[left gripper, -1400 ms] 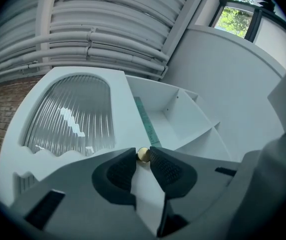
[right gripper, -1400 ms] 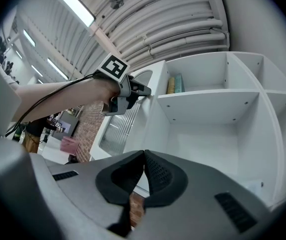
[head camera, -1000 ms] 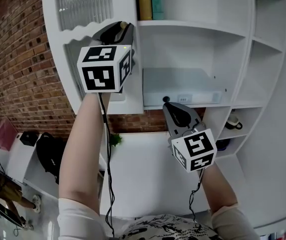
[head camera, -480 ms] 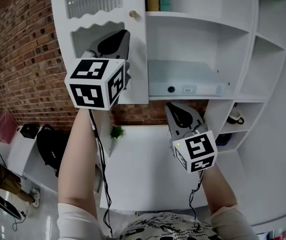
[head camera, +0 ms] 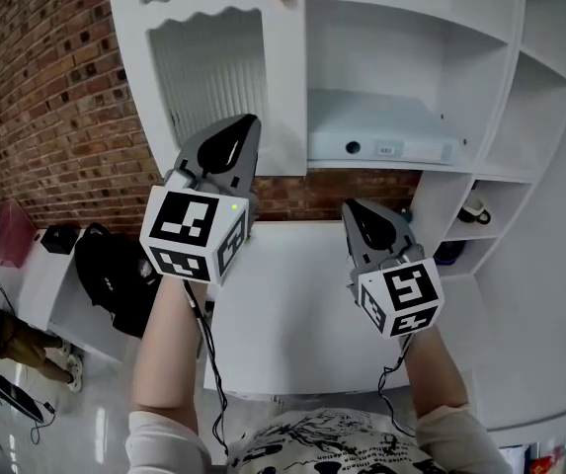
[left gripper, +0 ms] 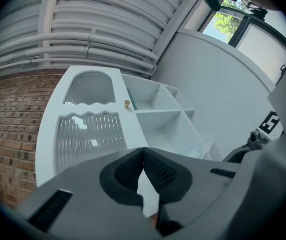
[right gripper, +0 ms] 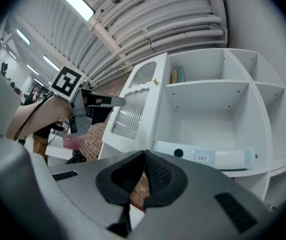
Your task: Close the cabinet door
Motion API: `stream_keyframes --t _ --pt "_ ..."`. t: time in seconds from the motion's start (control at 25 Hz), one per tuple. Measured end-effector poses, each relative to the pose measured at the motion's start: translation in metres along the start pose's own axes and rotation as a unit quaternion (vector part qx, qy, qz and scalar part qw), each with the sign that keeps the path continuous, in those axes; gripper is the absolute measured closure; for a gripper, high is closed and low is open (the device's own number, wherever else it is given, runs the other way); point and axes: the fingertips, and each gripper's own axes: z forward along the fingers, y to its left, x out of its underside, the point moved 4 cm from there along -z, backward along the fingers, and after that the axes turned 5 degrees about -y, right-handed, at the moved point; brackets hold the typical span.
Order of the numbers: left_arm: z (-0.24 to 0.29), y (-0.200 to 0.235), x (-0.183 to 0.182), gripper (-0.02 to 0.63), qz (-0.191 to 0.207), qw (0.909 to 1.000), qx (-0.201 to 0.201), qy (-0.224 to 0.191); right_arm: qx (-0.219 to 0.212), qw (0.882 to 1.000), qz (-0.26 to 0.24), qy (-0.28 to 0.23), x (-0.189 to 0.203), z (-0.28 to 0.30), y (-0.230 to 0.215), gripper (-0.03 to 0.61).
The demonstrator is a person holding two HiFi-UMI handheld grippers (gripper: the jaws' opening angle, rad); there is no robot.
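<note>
The cabinet door (head camera: 213,77) looks shut, left of the shelves (head camera: 401,30), so closing seems done. Left gripper (head camera: 251,122) and right gripper (head camera: 348,206) sit nearer, jaws together, empty; only withdrawal remains.

Head camera above and behind left gripper (head camera: 248,124) and right gripper (head camera: 354,207), looking steeply down, each gripper camera close behind its own jaws, tilted upward, all three views sharing the ribbed cabinet door (head camera: 218,77) and white shelves (head camera: 411,30)

The white shelf (head camera: 478,164) bears a flat white box (head camera: 381,138).
</note>
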Motion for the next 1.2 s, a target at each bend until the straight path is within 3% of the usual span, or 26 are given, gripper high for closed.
stream_keyframes --t 0.64,0.84,1.0,1.2 --pt "-0.101 -0.056 0.11 0.6 -0.092 0.9927 0.047 0.062 -0.052 0.999 0.014 0.01 0.058 -0.023 0.039 0.563" --pt "-0.131 -0.081 0.15 0.6 -0.108 0.9864 0.069 0.103 -0.077 0.996 0.037 0.018 0.087 -0.042 0.047 0.563" --pt "-0.145 -0.101 0.175 0.6 -0.121 0.9807 0.08 0.131 -0.08 0.995 0.057 0.026 0.108 -0.059 0.046 0.563" --pt "-0.144 -0.113 0.196 0.6 -0.139 0.978 0.087 0.129 -0.076 0.995 0.065 0.029 0.122 -0.065 0.038 0.565"
